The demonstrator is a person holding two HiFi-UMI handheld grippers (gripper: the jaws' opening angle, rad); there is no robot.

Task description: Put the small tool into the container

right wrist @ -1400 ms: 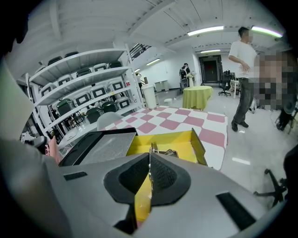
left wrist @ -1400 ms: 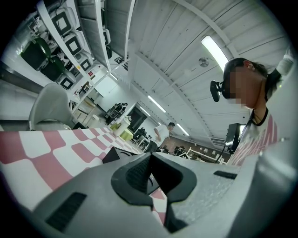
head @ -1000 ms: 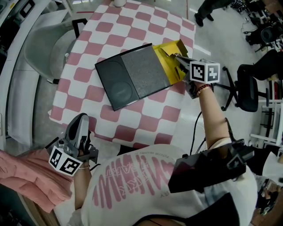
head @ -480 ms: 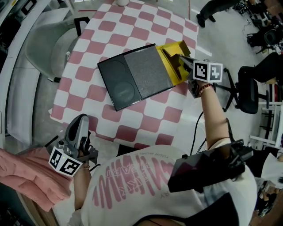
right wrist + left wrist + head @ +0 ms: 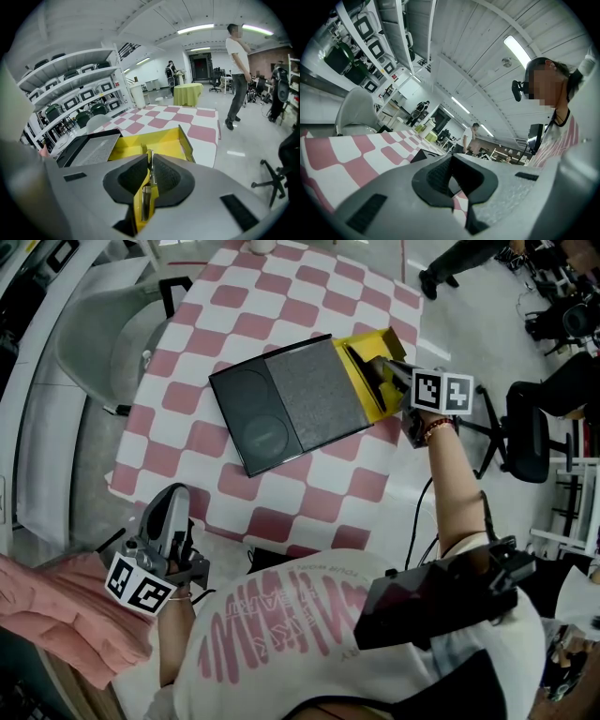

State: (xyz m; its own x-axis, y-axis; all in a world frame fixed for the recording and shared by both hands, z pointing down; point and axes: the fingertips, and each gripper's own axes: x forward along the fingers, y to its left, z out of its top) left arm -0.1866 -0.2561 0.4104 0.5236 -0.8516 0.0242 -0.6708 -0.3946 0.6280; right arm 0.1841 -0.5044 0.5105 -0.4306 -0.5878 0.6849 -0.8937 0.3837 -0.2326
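Observation:
An open black case (image 5: pixel 286 404) with a grey foam panel lies on the checkered table, and a yellow container (image 5: pixel 373 381) sits at its right end. My right gripper (image 5: pixel 386 373) hangs over the yellow container's near right edge. It is shut on a thin metal small tool (image 5: pixel 148 187) that stands upright between the pads. In the right gripper view the yellow container (image 5: pixel 154 140) is just beyond the right gripper (image 5: pixel 151 161). My left gripper (image 5: pixel 175 521) is low at the table's near edge by the person's body; in the left gripper view it (image 5: pixel 451 159) is shut on nothing.
The pink and white checkered tablecloth (image 5: pixel 281 306) covers the table. A grey chair (image 5: pixel 108 338) stands at the left and a black office chair (image 5: pixel 525 432) at the right. A pink cloth (image 5: pixel 56 610) lies at the lower left. People (image 5: pixel 239 70) stand in the room behind.
The right gripper with the tool has edged slightly further over the yellow container. The left gripper has stayed where it was.

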